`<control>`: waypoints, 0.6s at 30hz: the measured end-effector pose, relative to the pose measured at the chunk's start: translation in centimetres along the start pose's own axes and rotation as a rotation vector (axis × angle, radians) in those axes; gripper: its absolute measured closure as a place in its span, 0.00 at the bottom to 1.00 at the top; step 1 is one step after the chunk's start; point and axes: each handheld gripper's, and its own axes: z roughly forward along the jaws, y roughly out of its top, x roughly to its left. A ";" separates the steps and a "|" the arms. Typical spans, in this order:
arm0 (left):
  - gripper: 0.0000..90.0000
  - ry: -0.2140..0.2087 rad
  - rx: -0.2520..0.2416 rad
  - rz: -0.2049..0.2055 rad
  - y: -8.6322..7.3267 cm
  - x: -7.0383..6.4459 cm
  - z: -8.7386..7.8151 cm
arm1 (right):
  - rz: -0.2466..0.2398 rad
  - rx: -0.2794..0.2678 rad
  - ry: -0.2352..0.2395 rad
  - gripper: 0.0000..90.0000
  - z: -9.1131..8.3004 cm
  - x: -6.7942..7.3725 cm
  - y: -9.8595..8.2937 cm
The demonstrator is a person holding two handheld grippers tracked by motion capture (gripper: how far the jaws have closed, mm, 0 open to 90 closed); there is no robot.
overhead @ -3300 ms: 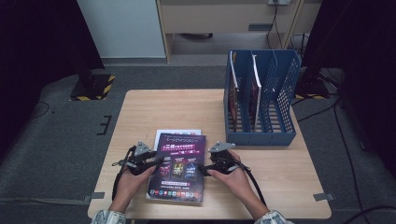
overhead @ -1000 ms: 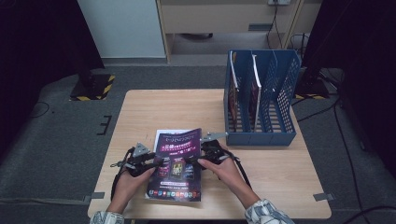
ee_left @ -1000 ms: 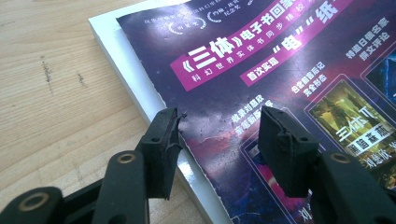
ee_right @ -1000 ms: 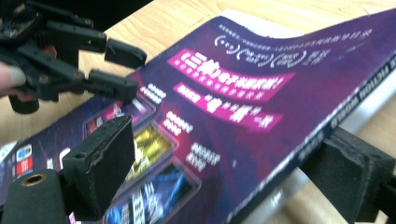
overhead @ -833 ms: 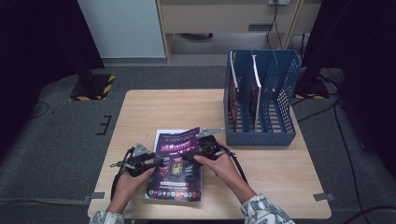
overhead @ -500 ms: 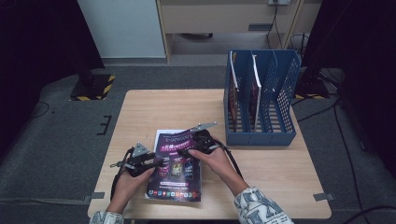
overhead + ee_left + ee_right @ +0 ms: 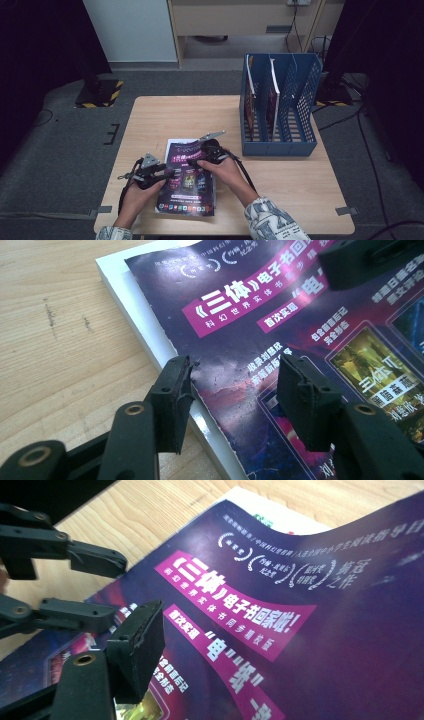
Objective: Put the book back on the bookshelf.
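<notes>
The purple magazine (image 7: 189, 176) lies on the table (image 7: 165, 117). The left gripper (image 7: 232, 390) stands open astride its near-left edge. The right gripper (image 7: 197, 156) pinches the cover's far part, which curves up beside its jaw.

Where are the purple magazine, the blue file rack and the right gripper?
purple magazine (image 7: 187, 192): high view, cover's lower half.
blue file rack (image 7: 278, 148): high view, front wall.
right gripper (image 7: 196, 151): high view, between its fingertips.
</notes>
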 end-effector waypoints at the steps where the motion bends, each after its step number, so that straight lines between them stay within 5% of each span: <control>1: 0.52 0.000 0.000 0.000 0.0 0.0 0.0 | -0.005 0.007 -0.014 0.34 0.1 0.1 0.0; 6: 0.50 -0.002 -0.003 -0.003 0.0 0.0 0.0 | 0.021 0.010 -0.049 0.55 0.0 -0.2 0.0; 10: 0.41 -0.008 0.002 0.003 0.1 -0.1 0.1 | 0.053 -0.043 -0.062 0.72 -0.2 -0.1 0.4; 18: 0.29 -0.024 -0.028 -0.030 0.0 0.5 -0.2 | -0.042 -0.140 -0.062 0.87 -1.9 1.1 1.8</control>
